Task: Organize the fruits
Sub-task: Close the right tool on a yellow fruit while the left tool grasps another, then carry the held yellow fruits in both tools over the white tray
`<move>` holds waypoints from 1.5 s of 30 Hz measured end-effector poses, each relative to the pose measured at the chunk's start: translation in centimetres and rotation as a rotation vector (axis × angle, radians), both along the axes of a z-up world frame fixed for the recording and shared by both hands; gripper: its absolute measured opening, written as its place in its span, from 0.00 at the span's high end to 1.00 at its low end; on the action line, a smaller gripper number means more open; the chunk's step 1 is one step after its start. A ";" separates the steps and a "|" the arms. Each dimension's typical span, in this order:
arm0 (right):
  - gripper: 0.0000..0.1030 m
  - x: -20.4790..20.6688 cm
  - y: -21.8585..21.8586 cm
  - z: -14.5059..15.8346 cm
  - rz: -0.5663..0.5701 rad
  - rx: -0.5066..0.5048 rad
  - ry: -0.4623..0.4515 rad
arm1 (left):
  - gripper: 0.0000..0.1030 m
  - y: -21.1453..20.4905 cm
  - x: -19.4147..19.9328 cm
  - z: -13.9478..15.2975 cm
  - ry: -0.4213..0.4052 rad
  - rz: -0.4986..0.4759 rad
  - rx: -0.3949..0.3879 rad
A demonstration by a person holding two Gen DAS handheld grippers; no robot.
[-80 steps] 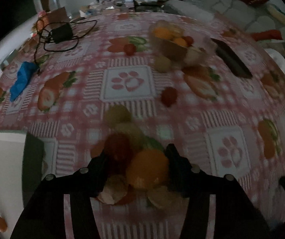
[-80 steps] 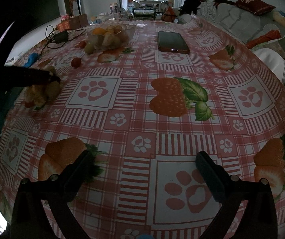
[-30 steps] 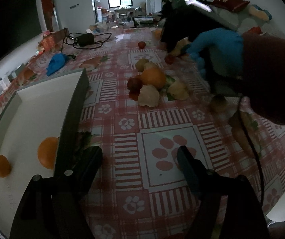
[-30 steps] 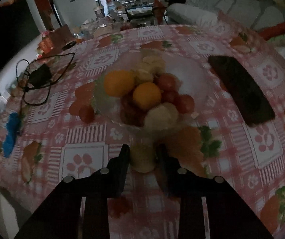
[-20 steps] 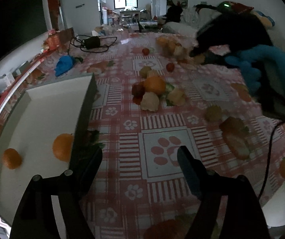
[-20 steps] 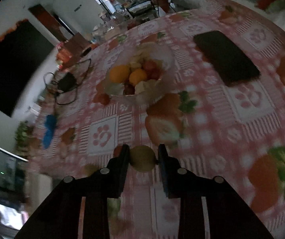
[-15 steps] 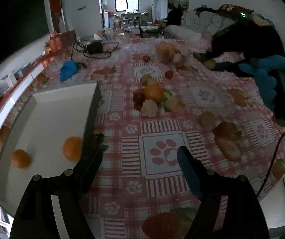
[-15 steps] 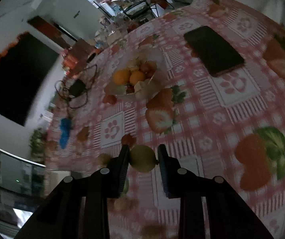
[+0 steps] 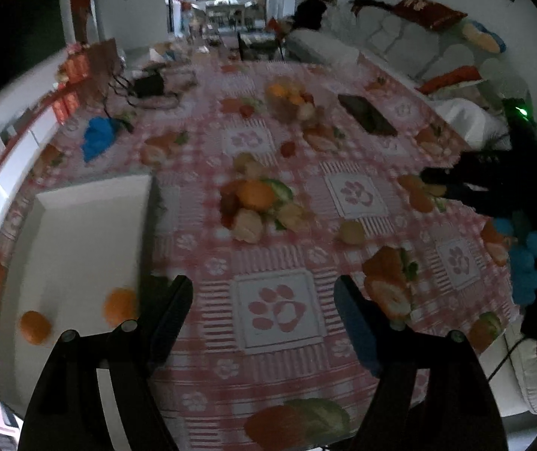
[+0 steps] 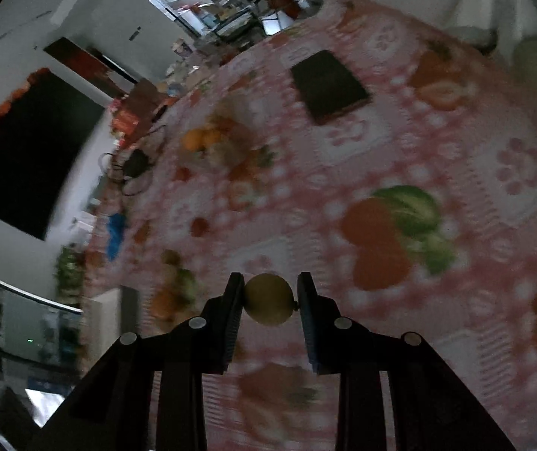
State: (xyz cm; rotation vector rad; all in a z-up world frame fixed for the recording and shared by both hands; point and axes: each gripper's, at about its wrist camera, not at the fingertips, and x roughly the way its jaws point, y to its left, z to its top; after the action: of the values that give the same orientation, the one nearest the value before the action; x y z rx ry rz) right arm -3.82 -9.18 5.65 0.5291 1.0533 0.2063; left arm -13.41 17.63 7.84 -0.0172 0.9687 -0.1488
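My right gripper (image 10: pixel 269 297) is shut on a round yellow-green fruit (image 10: pixel 268 299) and holds it above the tablecloth. My left gripper (image 9: pixel 264 300) is open and empty above the near table edge. A white tray (image 9: pixel 76 240) at the left holds two oranges (image 9: pixel 120 306). A pile of loose fruits (image 9: pixel 259 205) lies mid-table, one lone fruit (image 9: pixel 351 232) to its right. A glass bowl of fruits (image 9: pixel 289 99) stands farther back; it also shows blurred in the right wrist view (image 10: pixel 212 137). The right gripper shows as a dark shape at the right in the left wrist view (image 9: pixel 456 184).
A dark phone (image 9: pixel 366 114) lies right of the bowl, also in the right wrist view (image 10: pixel 326 84). A blue cloth (image 9: pixel 97 139) and a black charger with cable (image 9: pixel 148 86) lie at the far left. Two small red fruits (image 9: pixel 287 148) sit between bowl and pile.
My right gripper has carried the yellow-green fruit away from the bowl, higher and nearer. My left gripper has drawn back and up, widening its view of tray and table.
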 end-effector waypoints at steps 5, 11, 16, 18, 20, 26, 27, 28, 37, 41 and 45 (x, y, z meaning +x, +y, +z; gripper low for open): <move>0.70 -2.2 -2.5 -2.7 -0.036 -0.071 0.036 | 0.23 -4.1 1.5 -2.0 0.032 -0.049 0.027; 0.70 -4.3 -4.4 -4.1 -0.044 -0.088 0.037 | 0.39 -8.8 5.0 -4.6 0.063 -0.080 0.076; 0.70 -5.4 -5.2 -4.0 -0.033 -0.103 0.017 | 0.42 -9.9 7.7 -6.3 0.097 -0.035 0.062; 0.70 -5.7 -5.1 -4.1 -0.027 -0.111 0.010 | 0.58 -10.2 8.1 -6.3 0.080 -0.027 0.065; 0.70 -5.8 -5.0 -4.1 -0.019 -0.113 0.008 | 0.69 -10.4 8.3 -6.2 0.074 -0.032 0.064; 0.70 -6.0 -4.2 -3.8 0.007 -0.116 0.003 | 0.69 -8.6 6.8 -4.9 0.063 -0.033 0.013; 0.70 -6.0 -3.8 -3.7 0.014 -0.117 0.001 | 0.69 -8.1 6.4 -4.4 0.056 -0.028 0.004; 0.70 -6.0 -3.5 -3.6 0.022 -0.118 -0.001 | 0.69 -7.4 6.0 -3.8 0.050 -0.022 -0.010; 0.70 -5.5 2.0 -1.7 0.123 -0.124 -0.032 | 0.69 0.6 1.7 0.7 -0.019 0.064 -0.019; 0.70 -5.6 5.8 -0.6 0.188 -0.139 -0.052 | 0.69 5.2 0.1 1.4 -0.033 0.135 -0.021; 0.70 -5.7 9.7 0.3 0.253 -0.158 -0.074 | 0.69 8.9 -1.5 1.9 -0.062 0.193 0.005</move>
State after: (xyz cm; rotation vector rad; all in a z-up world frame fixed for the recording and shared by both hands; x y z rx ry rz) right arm -9.50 0.48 5.91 0.2427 1.0534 0.3593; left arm -14.94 26.57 9.76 -0.1006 0.9000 0.0304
